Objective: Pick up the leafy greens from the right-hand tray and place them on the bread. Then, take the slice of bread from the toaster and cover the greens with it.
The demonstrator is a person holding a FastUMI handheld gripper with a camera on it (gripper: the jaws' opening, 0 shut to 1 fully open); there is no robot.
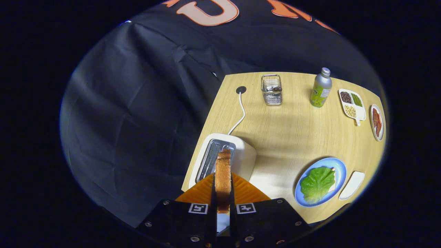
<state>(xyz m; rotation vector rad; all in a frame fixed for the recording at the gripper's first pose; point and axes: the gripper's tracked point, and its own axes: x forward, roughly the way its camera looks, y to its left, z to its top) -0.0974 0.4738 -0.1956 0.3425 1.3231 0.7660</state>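
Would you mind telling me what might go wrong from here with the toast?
1. The claw pinches the bread slice by its thin edges above the toaster; it may slip or crumble in transit.
2. The leafy greens lie loose on the blue plate; lowering the slice off-centre could shove them aside.

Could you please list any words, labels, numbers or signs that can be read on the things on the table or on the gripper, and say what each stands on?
No text here is clear enough to quote.
Bottle: a printed label, too small and blurred to read.
Gripper: two square coded markers, patterns only, no words or numbers; its jaws are shut on the slice of bread at the toaster.
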